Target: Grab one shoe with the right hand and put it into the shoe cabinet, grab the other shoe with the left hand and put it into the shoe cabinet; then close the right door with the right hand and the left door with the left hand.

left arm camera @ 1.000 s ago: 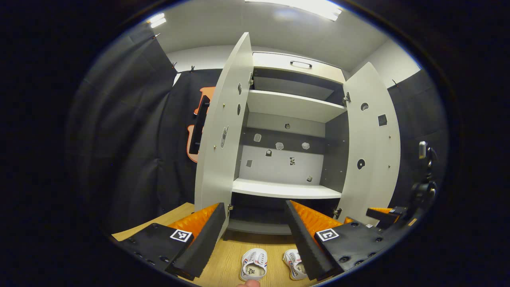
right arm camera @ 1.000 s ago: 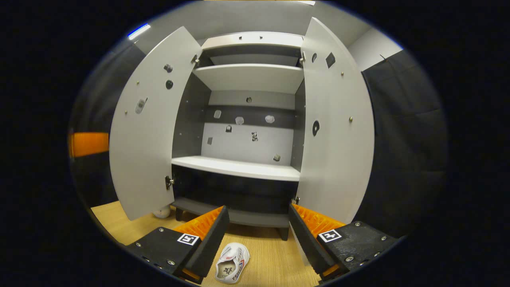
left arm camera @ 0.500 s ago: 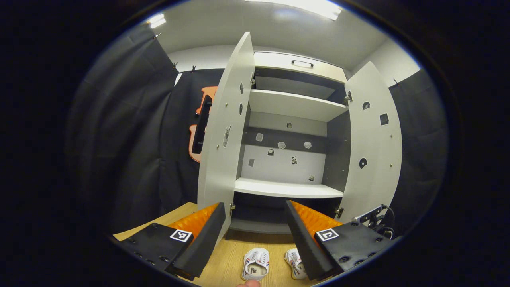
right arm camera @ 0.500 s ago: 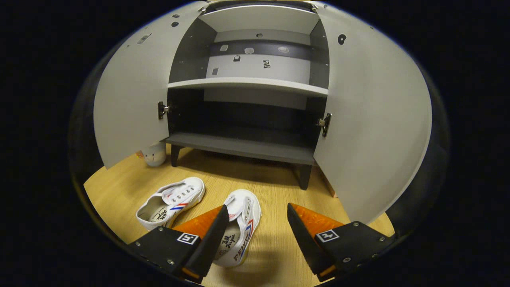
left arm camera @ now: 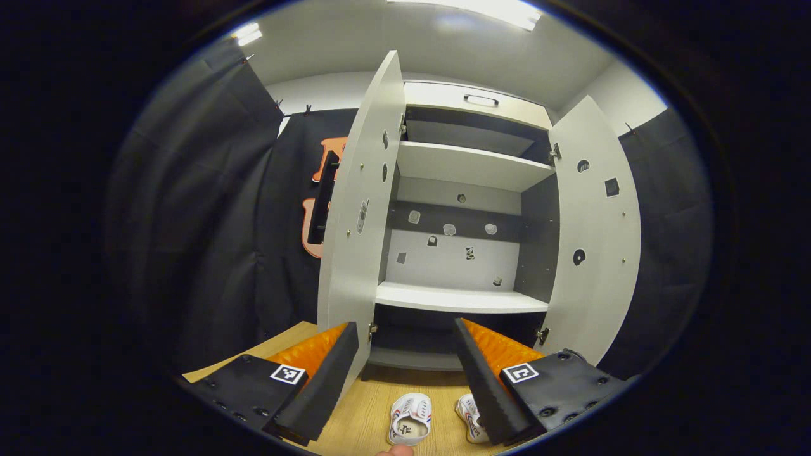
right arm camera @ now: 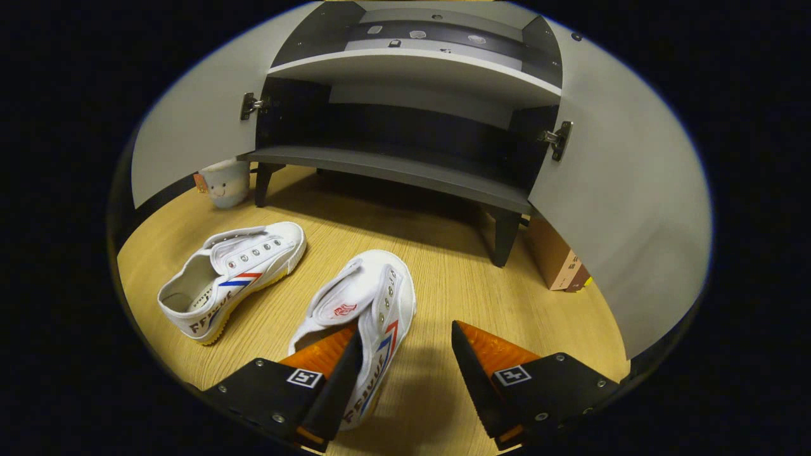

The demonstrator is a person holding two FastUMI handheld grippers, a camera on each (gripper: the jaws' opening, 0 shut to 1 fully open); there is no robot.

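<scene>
Two white canvas shoes with red and blue stripes lie on the wooden floor before the open shoe cabinet (right arm camera: 393,171). In the right gripper view, the nearer shoe (right arm camera: 364,297) lies toe toward the cabinet, and the other shoe (right arm camera: 231,272) lies to its left. My right gripper (right arm camera: 407,329) is open low over the nearer shoe. Its left finger covers the shoe's heel opening; its right finger is over bare floor. My left gripper (left arm camera: 404,324) is open and held high, facing the cabinet (left arm camera: 462,297). Both shoes (left arm camera: 410,418) show small below it.
Both cabinet doors stand wide open: the left door (right arm camera: 190,126) and the right door (right arm camera: 627,209). A white mug (right arm camera: 222,183) stands by the cabinet's left leg. A cardboard box (right arm camera: 557,256) sits behind the right door. A fingertip (left arm camera: 396,450) shows at the bottom edge.
My right gripper has dropped from facing the cabinet to just above the nearer shoe. It has gone from the right edge of the left gripper view. The left gripper has hardly moved.
</scene>
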